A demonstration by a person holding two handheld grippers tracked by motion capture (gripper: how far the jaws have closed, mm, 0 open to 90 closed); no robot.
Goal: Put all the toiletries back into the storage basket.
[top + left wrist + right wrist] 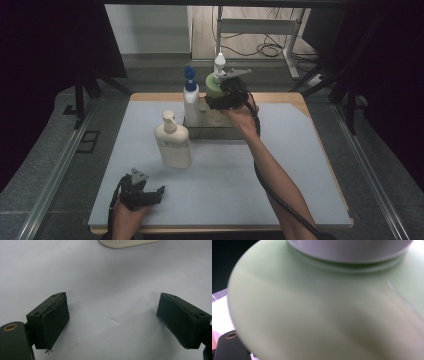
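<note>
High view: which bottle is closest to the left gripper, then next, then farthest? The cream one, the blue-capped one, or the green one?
From the left gripper:
1. Cream bottle, standing on the mat just beyond it.
2. Blue-capped bottle, farther back in the tray.
3. Green bottle, back right, at the right gripper.

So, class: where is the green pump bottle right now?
In the high view, the green pump bottle is at the table's far edge, in the right gripper, just right of the blue-capped bottle.

Pale green pump bottle (216,86) with white pump head, upright, its rounded shoulder pressed close against the right claw (223,95), between that claw's jaws; well apart from the left claw (150,194).
</note>
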